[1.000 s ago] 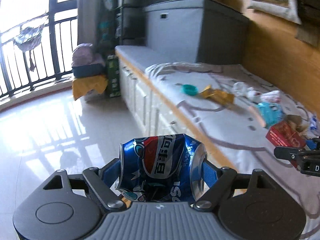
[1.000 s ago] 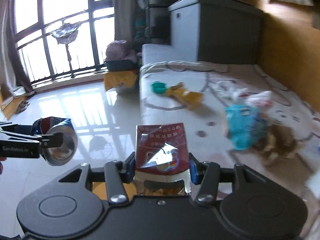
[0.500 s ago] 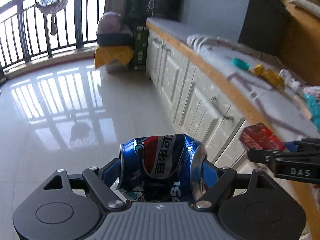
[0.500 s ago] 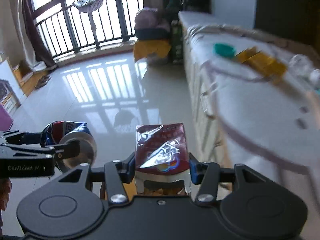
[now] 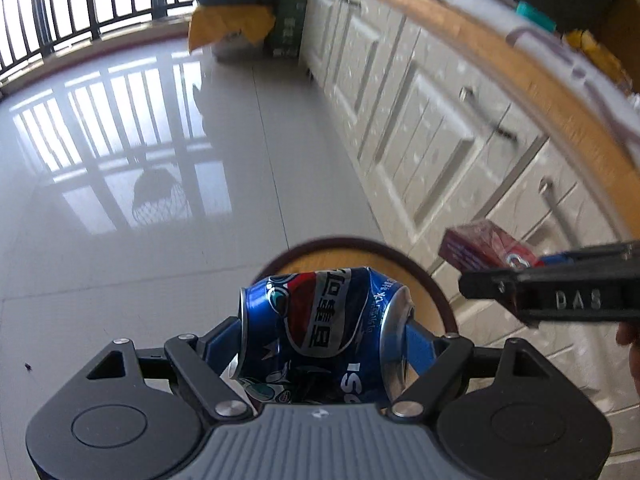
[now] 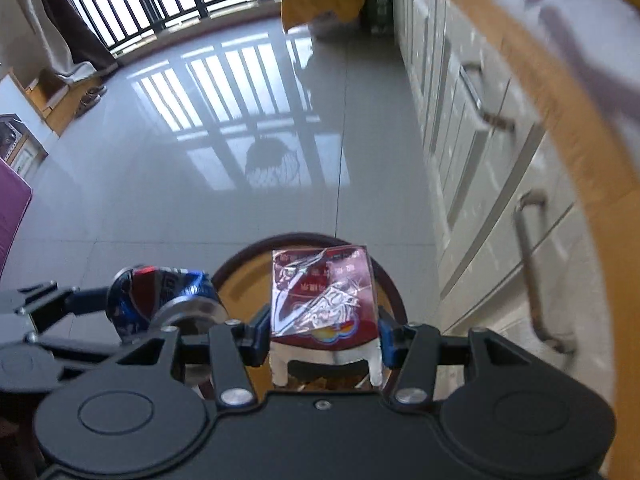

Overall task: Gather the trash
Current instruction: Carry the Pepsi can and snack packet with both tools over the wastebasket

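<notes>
Left gripper [image 5: 324, 340] is clamped end to end on a dented blue cola can [image 5: 320, 328], pads on the two rims, can lying crosswise between the fingers. Right gripper [image 6: 320, 332] is closed on a dark red carton [image 6: 322, 296] wrapped in crinkled clear film, pads on its two narrow sides, the carton's open end toward the camera. Both hang above a round bin [image 5: 436, 300] with a dark rim and a tan inside, which stands on the pale tiled floor [image 5: 140, 160] just beside the white cabinet fronts [image 5: 420, 120]; in the right wrist view the carton sits over the bin's mouth, with the can to its left, near the rim. Judgement: the can looks empty and light, thin-walled and already creased, so it will buckle further under a side squeeze; the rims are its stiffest part, and the end-to-end hold suits it. The metal is smooth and could slip if the pads ease unevenly. The carton seems light and half crushable, its film slick; the hold across the narrow sides looks adequate. More litter remains on the wood-edged bench top [image 5: 500, 52], blurred here. Next step is probably release over the bin.
</notes>
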A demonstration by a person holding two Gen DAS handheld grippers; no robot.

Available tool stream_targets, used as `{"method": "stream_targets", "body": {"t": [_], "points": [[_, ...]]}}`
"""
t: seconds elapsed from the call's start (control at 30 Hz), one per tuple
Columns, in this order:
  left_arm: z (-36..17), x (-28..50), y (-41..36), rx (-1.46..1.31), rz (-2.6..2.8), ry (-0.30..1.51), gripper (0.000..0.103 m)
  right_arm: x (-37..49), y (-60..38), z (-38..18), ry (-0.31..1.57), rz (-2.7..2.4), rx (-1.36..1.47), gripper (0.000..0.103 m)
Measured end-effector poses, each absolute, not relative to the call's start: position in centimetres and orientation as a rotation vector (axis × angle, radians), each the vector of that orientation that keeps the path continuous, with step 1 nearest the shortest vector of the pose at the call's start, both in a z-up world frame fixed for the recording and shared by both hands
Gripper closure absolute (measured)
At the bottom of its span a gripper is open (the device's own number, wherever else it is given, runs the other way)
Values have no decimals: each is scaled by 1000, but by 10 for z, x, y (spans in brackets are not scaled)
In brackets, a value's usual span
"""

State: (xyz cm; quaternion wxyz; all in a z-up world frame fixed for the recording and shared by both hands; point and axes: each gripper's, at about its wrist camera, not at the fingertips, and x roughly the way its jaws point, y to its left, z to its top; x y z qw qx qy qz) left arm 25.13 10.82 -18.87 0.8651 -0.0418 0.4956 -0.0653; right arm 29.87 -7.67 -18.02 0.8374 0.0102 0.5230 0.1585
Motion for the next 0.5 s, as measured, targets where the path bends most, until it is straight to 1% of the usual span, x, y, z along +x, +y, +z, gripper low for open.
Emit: {"method": "stream_targets", "body": {"t": [0.27,0.5], "points": [[-230,256,106,-66,-133,1126,19,316,-67,-229,1206,326,-3,51],[-253,260,95,-32,-174,1177,19,335,-72,-258,1261,287,72,50]]}}
